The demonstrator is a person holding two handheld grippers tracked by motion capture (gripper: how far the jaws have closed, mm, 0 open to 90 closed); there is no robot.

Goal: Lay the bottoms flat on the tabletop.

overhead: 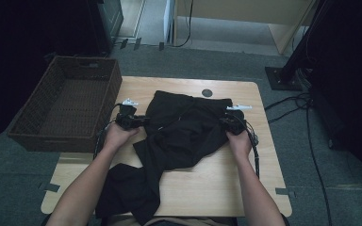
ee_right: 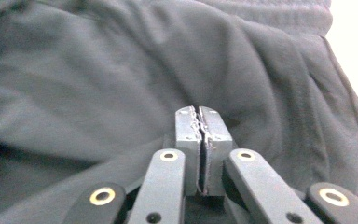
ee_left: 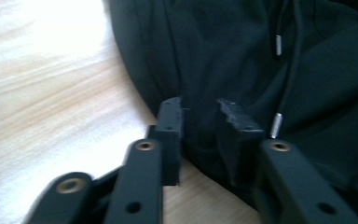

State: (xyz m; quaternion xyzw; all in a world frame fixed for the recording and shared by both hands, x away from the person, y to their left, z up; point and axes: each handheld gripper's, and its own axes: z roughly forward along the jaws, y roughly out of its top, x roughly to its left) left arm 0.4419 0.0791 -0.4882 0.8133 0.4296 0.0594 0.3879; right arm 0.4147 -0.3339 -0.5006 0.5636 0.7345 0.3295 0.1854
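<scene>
a black garment (overhead: 179,132), trousers or shorts with a drawstring, lies crumpled across the middle of the wooden table (overhead: 217,183), one leg trailing toward 7 o'clock and hanging over the near edge. a brown wicker basket (overhead: 66,106) stands at 10 o'clock, overlapping the table's left edge, well apart from the cloth.

the left gripper (overhead: 139,120) sits at the garment's 9 o'clock edge. in the left gripper view its jaws stand apart, with a fold of the black cloth (ee_left: 200,126) in the gap between the pads (ee_left: 171,122); the pads do not press on it. two metal-tipped drawstring ends (ee_left: 276,125) lie just past the jaws at 2 o'clock.

the right gripper (overhead: 228,121) sits at the garment's 3 o'clock edge. in the right gripper view its pads (ee_right: 187,135) are pressed together, closed over the cloth (ee_right: 121,84); whether a thin edge of fabric is pinched between them cannot be told. the waistband runs across at 12 o'clock.
</scene>
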